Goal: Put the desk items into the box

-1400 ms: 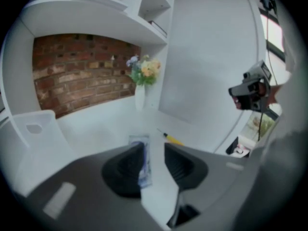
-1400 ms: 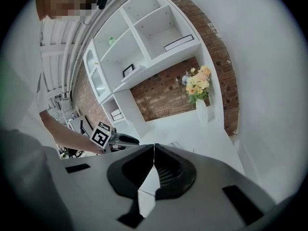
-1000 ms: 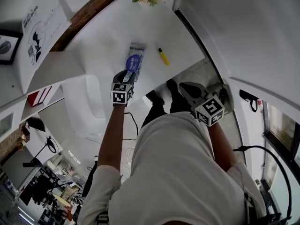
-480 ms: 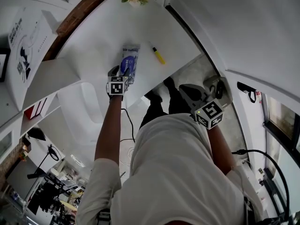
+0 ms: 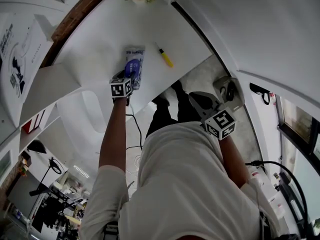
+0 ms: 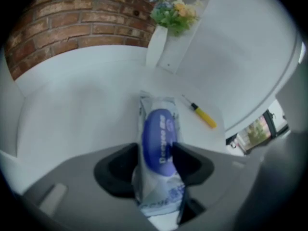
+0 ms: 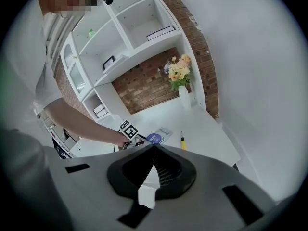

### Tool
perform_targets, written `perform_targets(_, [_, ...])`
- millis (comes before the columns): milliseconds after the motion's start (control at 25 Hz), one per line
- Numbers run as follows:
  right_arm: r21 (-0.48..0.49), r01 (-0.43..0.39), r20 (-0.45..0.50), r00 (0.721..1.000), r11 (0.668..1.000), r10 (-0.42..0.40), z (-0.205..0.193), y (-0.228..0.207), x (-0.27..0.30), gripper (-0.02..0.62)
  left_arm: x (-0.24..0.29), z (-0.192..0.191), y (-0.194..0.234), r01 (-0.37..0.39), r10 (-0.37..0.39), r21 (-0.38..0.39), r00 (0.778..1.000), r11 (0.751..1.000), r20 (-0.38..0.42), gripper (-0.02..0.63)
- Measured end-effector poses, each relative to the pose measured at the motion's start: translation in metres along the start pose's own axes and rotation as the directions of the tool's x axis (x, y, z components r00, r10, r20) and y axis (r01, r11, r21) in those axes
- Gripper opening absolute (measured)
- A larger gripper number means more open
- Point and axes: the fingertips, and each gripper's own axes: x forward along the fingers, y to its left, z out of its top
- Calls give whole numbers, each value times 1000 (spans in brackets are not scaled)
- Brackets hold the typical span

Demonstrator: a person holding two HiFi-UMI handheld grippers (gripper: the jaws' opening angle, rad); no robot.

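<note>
Head view: the left hand-held gripper (image 5: 127, 78) reaches to 11 o'clock over the white bench (image 5: 95, 39), nose down at the near end of a wipes pack (image 5: 134, 63). A yellow-handled tool (image 5: 164, 57) lies apart from the pack at its 3 o'clock. The right hand-held gripper (image 5: 195, 98) hangs off the bench at 3 o'clock, close to the body. A white printed carton (image 5: 15, 59) at 9 o'clock is probably the box.

Left gripper view: the jaws have just been opening and stand at their widest, straddling the pack, which lies flat on the bench between them. The pads sit just beside its sides, not pressing as far as I can tell. The tool is at 2 o'clock and a vase of flowers (image 6: 171, 18) at 12.

Right gripper view: the jaws are together with nothing between them.

The step in hand looks like the pick-up of the pack. Next, the left jaws should close on its sides, then lift and carry it to the box.
</note>
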Motion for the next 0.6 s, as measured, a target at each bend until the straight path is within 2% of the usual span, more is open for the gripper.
perform_targets(120, [2, 7, -4, 1000, 1000, -7, -1, -1, 1, 3, 0, 1, -1, 0, 0, 6, 1000, 1000, -14, 203])
perform_targets(400, [-17, -1, 8, 1000, 1000, 1, 4, 2, 2, 3, -17, 11, -27, 4, -6, 80, 1000, 997, 27, 50])
perform_targets(600, [-44, -14, 23, 1000, 999, 15, 12, 9, 1, 3, -39, 20, -41, -3, -2, 74, 998, 997, 60, 41])
